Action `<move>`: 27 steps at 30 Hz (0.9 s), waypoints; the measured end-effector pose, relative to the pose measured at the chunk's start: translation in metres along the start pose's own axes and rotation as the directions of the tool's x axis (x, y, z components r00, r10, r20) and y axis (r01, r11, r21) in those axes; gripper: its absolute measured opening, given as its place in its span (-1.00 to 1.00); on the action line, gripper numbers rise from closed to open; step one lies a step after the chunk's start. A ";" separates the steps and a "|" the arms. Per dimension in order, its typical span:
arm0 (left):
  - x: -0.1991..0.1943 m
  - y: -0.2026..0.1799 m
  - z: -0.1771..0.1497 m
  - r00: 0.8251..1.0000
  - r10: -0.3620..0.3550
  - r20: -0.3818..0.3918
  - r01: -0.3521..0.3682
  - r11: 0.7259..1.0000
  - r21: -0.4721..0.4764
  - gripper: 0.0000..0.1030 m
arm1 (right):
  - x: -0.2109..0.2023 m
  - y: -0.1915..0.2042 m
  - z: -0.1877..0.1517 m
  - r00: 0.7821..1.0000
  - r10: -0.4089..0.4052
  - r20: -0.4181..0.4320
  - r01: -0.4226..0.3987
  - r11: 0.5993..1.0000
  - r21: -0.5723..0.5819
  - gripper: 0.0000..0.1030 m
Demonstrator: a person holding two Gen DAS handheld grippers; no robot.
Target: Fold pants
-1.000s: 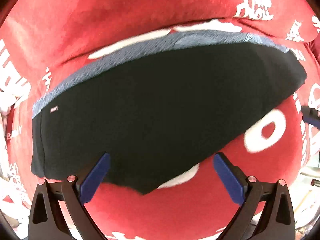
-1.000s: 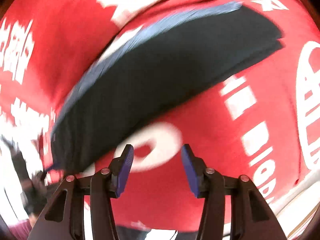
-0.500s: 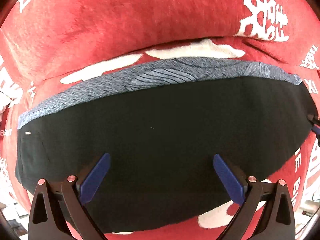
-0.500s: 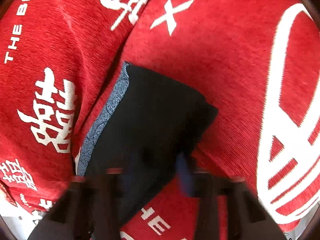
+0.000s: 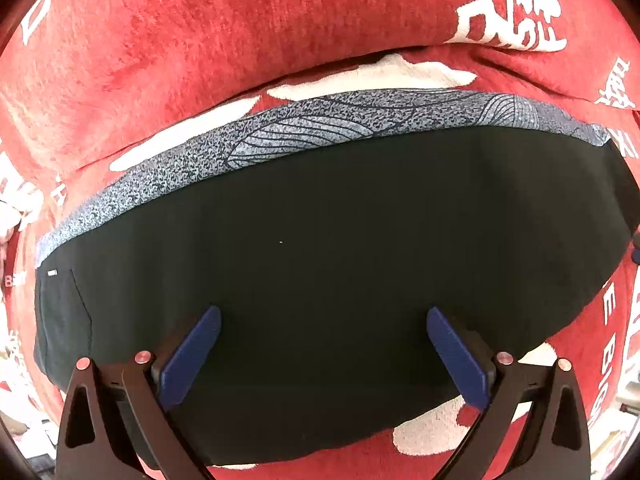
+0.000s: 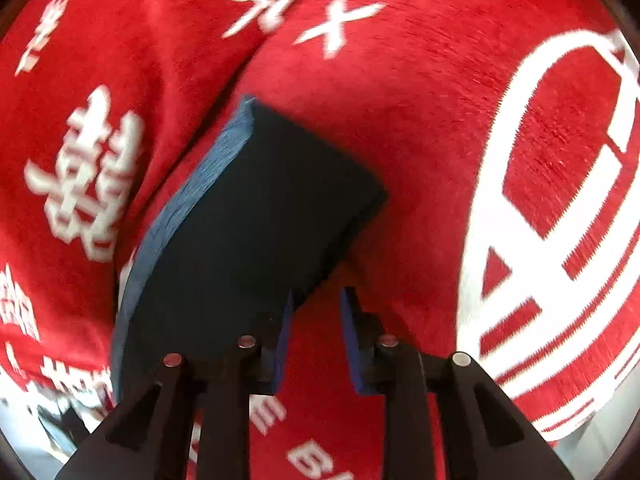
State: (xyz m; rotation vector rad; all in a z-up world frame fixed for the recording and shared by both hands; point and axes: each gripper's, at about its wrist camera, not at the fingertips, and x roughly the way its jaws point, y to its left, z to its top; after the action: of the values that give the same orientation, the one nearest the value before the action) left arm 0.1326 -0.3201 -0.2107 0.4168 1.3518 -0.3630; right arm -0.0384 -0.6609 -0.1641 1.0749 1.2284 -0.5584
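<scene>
Red plush fabric [image 5: 224, 36] printed with white characters and letters covers everything beneath your grippers, rising into a cushioned ridge at the top of the left wrist view. On it lie the pants [image 5: 340, 264], folded into a flat, dark bundle that looks almost black, smooth and free of wrinkles across its broad top.

At the far left of your left view you can see a small white label [image 5: 52, 273] near the corner of the bundle, with a faint seam line running down just beside it. Moving right, a grey-blue band [image 5: 304, 132] patterned with speckles and fine curved lines runs along the whole far edge of the bundle, from the left corner to the right end. Your left gripper [image 5: 324, 356] hangs over the near part of the dark cloth with its blue pads [image 5: 192, 356] spread wide apart; nothing is pinched between them, and whether the tips touch the cloth cannot be told.

In your right view, which is somewhat blurred, the bundle [image 6: 256, 232] appears end-on, lying diagonally on the red fabric with the blue band [image 6: 188, 208] along its left edge and stacked layers showing at its right corner. Your right gripper [image 6: 316, 312] sits just beside the bundle's near right edge. Its jaws are narrow and opening, with only red fabric showing in the gap. The left pad [image 6: 285, 340] lies against or just over the cloth's edge; contact cannot be told.
</scene>
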 end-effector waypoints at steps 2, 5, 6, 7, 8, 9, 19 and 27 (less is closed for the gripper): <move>0.000 0.001 -0.001 1.000 -0.002 0.000 0.002 1.000 -0.007 1.00 | -0.006 0.015 -0.015 1.000 -0.013 -0.009 0.012 0.997 -0.071 -0.28; 0.001 0.000 -0.002 1.000 -0.003 0.000 0.003 1.000 -0.007 1.00 | -0.006 0.040 -0.040 0.999 -0.021 -0.033 0.016 0.989 -0.149 0.03; 0.002 0.000 -0.002 1.000 -0.005 -0.001 0.005 1.000 -0.007 1.00 | -0.005 0.048 -0.049 0.999 -0.013 -0.042 0.006 0.986 -0.168 0.03; 0.002 0.000 -0.001 1.000 -0.009 -0.003 0.009 1.000 -0.008 1.00 | -0.003 0.054 -0.054 0.999 -0.010 -0.051 0.000 0.984 -0.180 0.03; 0.002 0.002 -0.001 1.000 -0.014 -0.005 0.014 1.000 -0.009 1.00 | 0.000 0.060 -0.061 0.998 -0.009 -0.063 -0.003 0.981 -0.193 0.03; 0.003 0.004 -0.001 1.000 -0.018 -0.006 0.018 1.000 -0.010 1.00 | 0.003 0.065 -0.067 0.997 -0.011 -0.073 -0.004 0.979 -0.203 0.03; 0.004 0.017 -0.003 0.999 -0.040 -0.011 0.040 0.999 -0.013 1.00 | 0.025 0.075 -0.092 0.988 -0.016 -0.152 -0.015 0.981 -0.195 0.03; 0.006 0.015 -0.001 0.999 -0.033 -0.020 0.033 0.999 -0.007 1.00 | 0.024 0.072 -0.094 0.987 -0.007 -0.161 -0.025 0.980 -0.198 0.11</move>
State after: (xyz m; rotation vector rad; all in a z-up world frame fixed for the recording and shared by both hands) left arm 0.1398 -0.3064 -0.2155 0.3933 1.3802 -0.3823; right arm -0.0161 -0.5423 -0.1588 0.9685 1.3890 -0.3370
